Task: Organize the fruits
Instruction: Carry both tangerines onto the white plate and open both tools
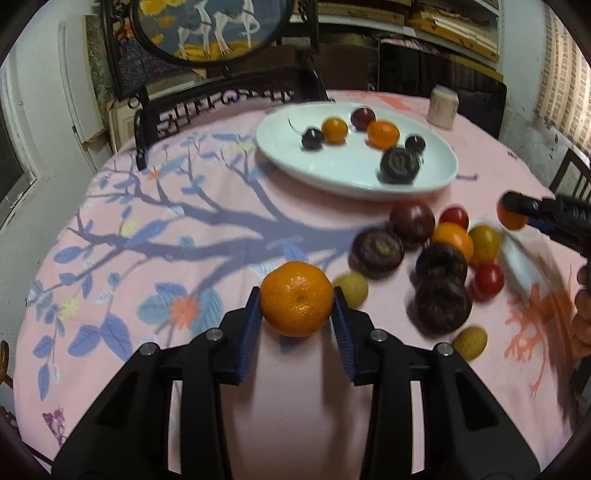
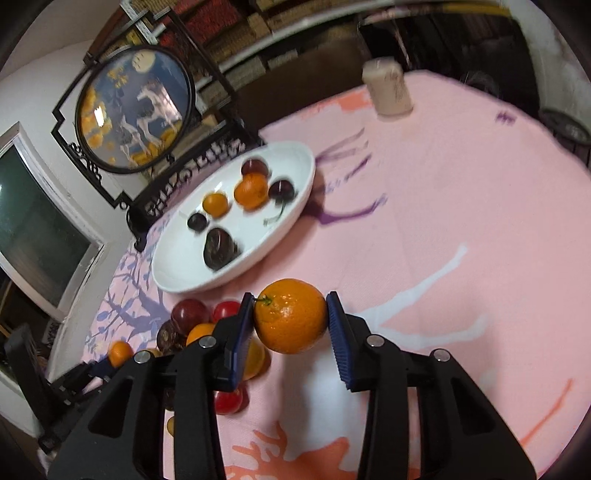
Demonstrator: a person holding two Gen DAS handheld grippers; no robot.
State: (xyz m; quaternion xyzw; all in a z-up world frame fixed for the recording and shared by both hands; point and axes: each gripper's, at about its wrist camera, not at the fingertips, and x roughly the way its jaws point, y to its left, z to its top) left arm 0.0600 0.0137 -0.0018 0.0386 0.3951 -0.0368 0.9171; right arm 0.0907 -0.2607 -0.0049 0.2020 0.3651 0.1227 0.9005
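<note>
My left gripper (image 1: 297, 299) is shut on a tangerine (image 1: 296, 297) and holds it above the pink tablecloth. My right gripper (image 2: 290, 321) is shut on an orange with a green stem (image 2: 290, 315); it also shows at the right edge of the left wrist view (image 1: 511, 216). A white oval plate (image 1: 332, 177) (image 2: 177, 273) at the back holds several fruits: two oranges, dark cherries and a dark round fruit. A pile of loose fruit (image 1: 436, 254) (image 2: 199, 325) lies on the cloth in front of the plate: dark ones, red tomatoes, orange and yellow ones.
A beige jar (image 1: 442, 107) (image 2: 388, 88) stands beyond the plate. A dark carved stand with a round painted screen (image 1: 210, 29) (image 2: 133, 110) is at the table's far edge. A person's hand (image 1: 583, 317) shows at the right edge.
</note>
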